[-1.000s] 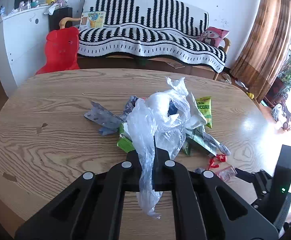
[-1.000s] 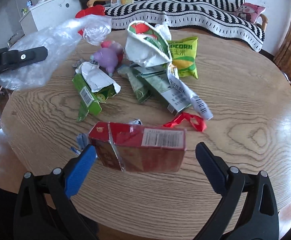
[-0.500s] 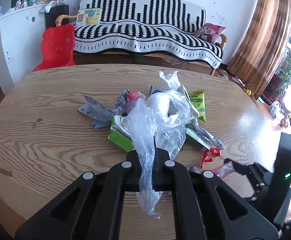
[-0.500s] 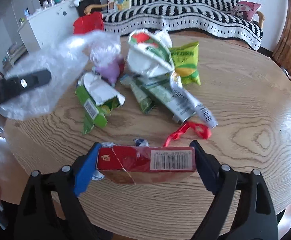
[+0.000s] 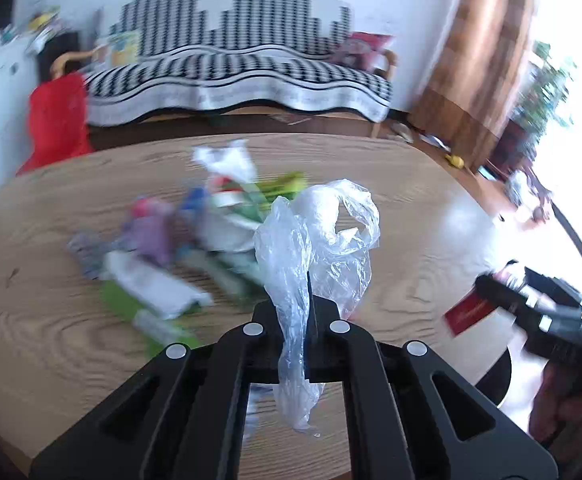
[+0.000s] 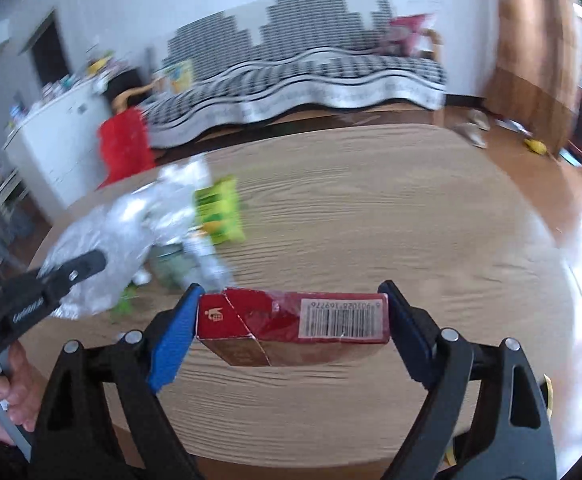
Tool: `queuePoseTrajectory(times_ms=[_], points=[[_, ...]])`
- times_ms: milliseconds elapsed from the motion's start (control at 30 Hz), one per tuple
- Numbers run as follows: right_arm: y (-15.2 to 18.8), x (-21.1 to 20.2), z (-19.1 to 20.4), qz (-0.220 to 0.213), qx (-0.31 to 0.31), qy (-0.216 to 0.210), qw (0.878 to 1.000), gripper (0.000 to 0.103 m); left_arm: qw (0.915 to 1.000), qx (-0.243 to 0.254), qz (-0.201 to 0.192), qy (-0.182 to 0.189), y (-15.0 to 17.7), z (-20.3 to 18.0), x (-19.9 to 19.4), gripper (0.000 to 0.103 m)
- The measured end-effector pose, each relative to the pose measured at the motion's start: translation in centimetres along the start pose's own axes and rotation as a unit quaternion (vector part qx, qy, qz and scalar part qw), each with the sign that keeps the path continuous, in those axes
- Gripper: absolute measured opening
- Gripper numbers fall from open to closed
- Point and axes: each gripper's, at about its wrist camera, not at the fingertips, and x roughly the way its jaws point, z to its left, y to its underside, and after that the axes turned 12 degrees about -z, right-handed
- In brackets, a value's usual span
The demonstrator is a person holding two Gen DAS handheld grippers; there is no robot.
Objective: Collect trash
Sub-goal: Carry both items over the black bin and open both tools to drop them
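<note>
A living room fills the background: a black-and-white striped sofa along the far wall, a brown curtain at upper right, and a round wooden surface across the middle of both views.

The left gripper sits low in the centre of its frame, jaws clenched on a clear plastic bag. The film is thin, limp and slippery; it looks almost weightless and would likely slide out unless pinched on a bunched fold, as it is here.

The right gripper has its jaws pressed against the two short ends of a red carton, lower centre of its frame, apparently lifted clear of the surface. The carton is creased and probably empty, so it is light but would crumple under hard squeezing; the end-to-end hold suits it.

The remaining wrappers, green packets among them, lie blurred at centre left.
</note>
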Motion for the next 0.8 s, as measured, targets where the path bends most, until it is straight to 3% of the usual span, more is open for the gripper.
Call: queuePoseTrajectory(times_ms=[167,300,400,533,800], points=[[0.3,-3.4,-9.9,-0.013,0.050,0.079,0.996,0.085,0.9975,0.034,0.008,0.061,0.7,-7.6,1.9,0.003],[1.8,-6.1,-16.4,-0.014,0.083,0.133,0.988,0.085,0.9894,0.072,0.020,0.125,2.6,-15.3,3.4,0.003],[3.3,-8.3,-20.7,-0.012,0.108,0.170,0.980,0.085,0.9775,0.102,0.043,0.180,5.1,-21.7,4.9,0.003],[5.6,-10.7,-25.6,-0.003,0.132,0.202,0.970,0.085,0.9538,0.138,0.094,0.249,9.6,-29.8,7.4,0.003],[10.0,-12.0,-31.7,0.040,0.159,0.227,0.960,0.085,0.9270,0.194,0.161,0.278,16.5,-37.2,12.3,0.003]])
